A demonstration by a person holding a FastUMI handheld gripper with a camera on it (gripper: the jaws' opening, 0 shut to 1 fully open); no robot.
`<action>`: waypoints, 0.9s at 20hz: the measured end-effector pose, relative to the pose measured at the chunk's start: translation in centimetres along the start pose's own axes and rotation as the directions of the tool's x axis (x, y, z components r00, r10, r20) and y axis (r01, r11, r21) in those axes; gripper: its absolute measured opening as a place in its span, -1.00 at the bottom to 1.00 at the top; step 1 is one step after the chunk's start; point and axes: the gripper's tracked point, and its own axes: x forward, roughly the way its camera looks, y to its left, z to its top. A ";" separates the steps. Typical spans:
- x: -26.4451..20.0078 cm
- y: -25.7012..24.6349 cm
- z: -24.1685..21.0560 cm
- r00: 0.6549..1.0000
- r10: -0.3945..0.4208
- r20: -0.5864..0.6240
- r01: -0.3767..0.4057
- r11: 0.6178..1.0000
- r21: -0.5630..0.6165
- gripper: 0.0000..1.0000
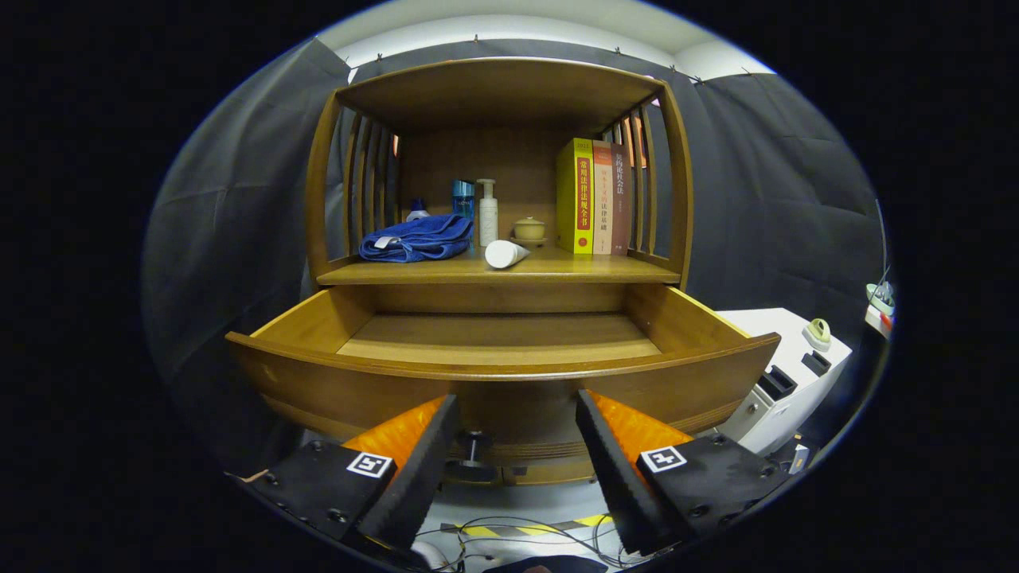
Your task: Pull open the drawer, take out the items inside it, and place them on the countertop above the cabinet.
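- The gripper (516, 414) hangs in front of a wooden cabinet (497, 95), its jaws released and spread wide, holding nothing.
- The drawer (501, 370) stands pulled open just beyond the jaws, at 12 o'clock from them; its curved front panel runs across behind both fingertips.
- The drawer knob (474, 446) sits low on that front panel, in the gap between the jaws, nearer the left finger (414, 469) than the right finger (617, 469); neither touches it.
- The inside of the drawer shows a bare wooden floor as far as the view reaches; the strip right behind the front panel is hidden.
- The desk (573, 269) above the drawer carries the things, under the cabinet's upper shelf.
- A folded blue towel (415, 237) lies at the 9 o'clock end of the desk, with a small bottle cap (417, 209) showing behind it.
- A white tube (505, 253) lies on its side near the desk's front edge, just beside the towel at its 3 o'clock.
- A blue bottle (462, 197) and a white pump bottle (487, 213) stand upright side by side behind the tube.
- A small lidded cup (529, 229) on a saucer stands at 3 o'clock of the pump bottle.
- Three upright books (593, 197) stand at the 3 o'clock end of the desk, against the slatted side.
- A white box (784, 374) sits at 3 o'clock of the drawer, lower down.
- Cables (509, 537) and striped tape lie on the floor below the jaws.
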 end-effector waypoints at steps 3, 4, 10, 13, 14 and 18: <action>2.1 -0.3 0.8 1.000 0.009 0.015 -0.010 1.000 0.006 0.96; 2.7 -0.4 1.1 1.000 0.011 0.019 -0.011 1.000 0.013 0.96; 6.4 -0.4 2.7 0.999 0.007 0.045 -0.006 1.000 -0.012 0.97; 8.1 -0.4 3.4 0.999 0.007 0.054 -0.007 1.000 -0.011 0.97; 8.8 -0.3 3.5 0.999 0.006 0.053 -0.005 1.000 -0.014 0.97; 11.9 -0.1 4.4 0.999 0.003 0.055 -0.002 1.000 -0.013 0.98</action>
